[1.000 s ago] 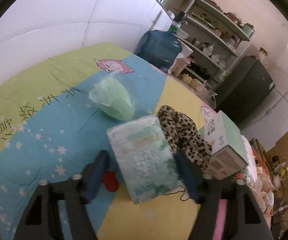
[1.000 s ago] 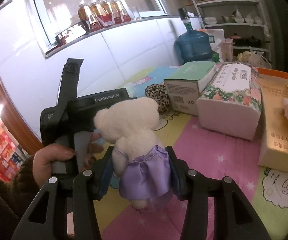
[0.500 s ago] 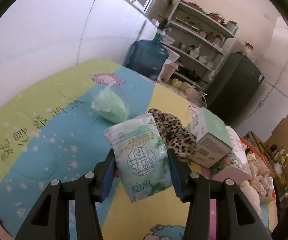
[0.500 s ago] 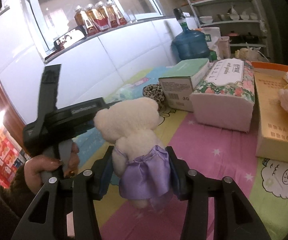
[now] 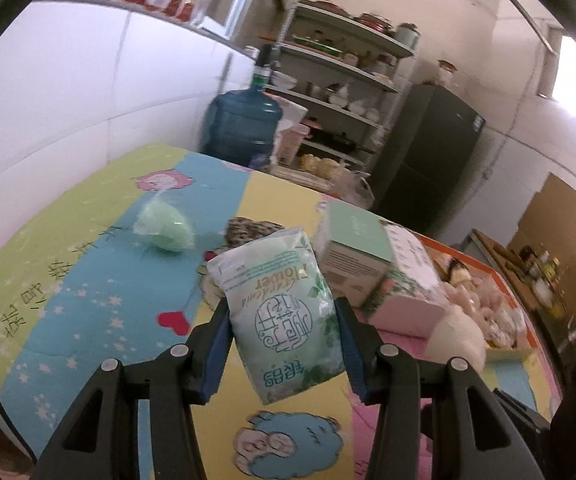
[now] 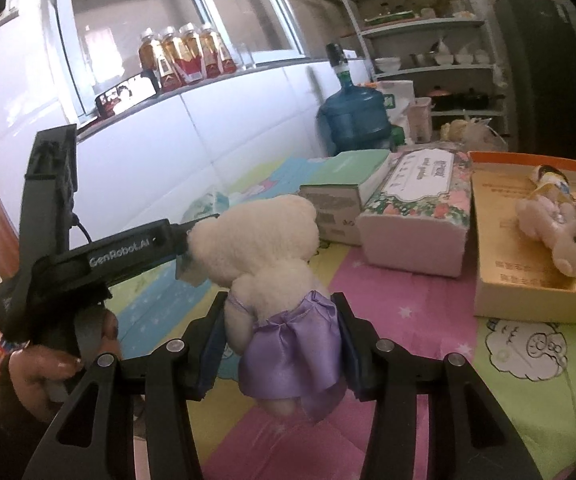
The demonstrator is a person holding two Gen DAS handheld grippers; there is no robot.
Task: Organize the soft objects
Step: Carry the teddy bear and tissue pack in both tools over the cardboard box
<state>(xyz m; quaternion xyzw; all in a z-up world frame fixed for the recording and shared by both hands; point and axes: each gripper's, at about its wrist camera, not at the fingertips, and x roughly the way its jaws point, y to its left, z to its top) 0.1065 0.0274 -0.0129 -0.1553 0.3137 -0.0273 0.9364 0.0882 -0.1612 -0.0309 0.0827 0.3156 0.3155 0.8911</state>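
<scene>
A cluttered kitchen corner here, and the table (image 5: 88, 264) wears a bright cartoon play mat in green, blue, yellow and pink. Both hands are loaded. The left gripper (image 5: 282, 344) is clamped on a pack of tissues (image 5: 284, 312), pads pressing its two long sides, the pack standing up between the fingers with its top tipped away and to the left, clear of the mat. The right gripper (image 6: 280, 348) squeezes a white teddy bear (image 6: 264, 248) at its purple skirt, head rising above the fingers, feet hanging below.

Here is what the next move seems to hang on: the orange-rimmed tray (image 6: 527, 280) with soft toys already in it lies ahead and to the right of both grippers. From the right gripper it is near, just past the pink stretch of mat. From the left gripper it sits further off, beyond the green box (image 5: 351, 252) and the flowered tissue pack (image 5: 407, 280), which stand squarely between. So the right hand looks closer and has the open lane; the left would likely have to go over or around those two.

A green bagged bundle (image 5: 164, 228) waits ahead-left of the left gripper, with a leopard-print cloth (image 5: 248, 228) just beyond its fingertips.
</scene>
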